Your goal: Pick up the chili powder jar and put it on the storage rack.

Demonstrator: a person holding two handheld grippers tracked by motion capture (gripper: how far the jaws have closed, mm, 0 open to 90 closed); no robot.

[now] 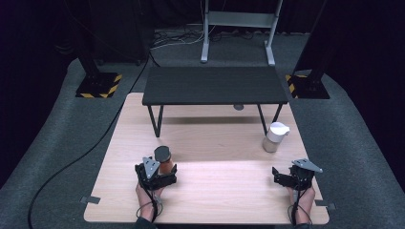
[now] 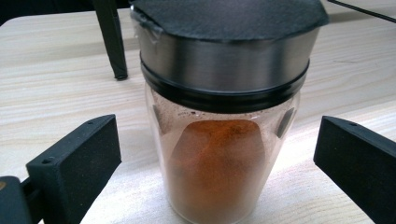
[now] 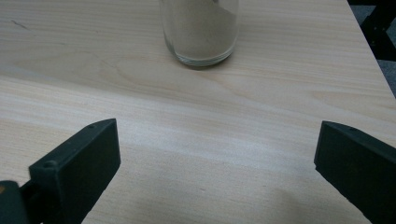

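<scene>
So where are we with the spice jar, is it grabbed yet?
Not yet. Done: the left gripper has been brought around the spice jar, which stands upright between its open jaws with gaps on both sides. In hand: closing on it. Left: the grip and any move. The right gripper is open, short of the white-lidded jar, which is untouched.

Bare tabletop (image 1: 224, 176) lies open between both claws; the black shelf (image 1: 215, 85) blocks the far side.

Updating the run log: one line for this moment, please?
left gripper: open, jaws either side of orange spice jar, not touching | right gripper: open, short of white-lidded jar
</scene>
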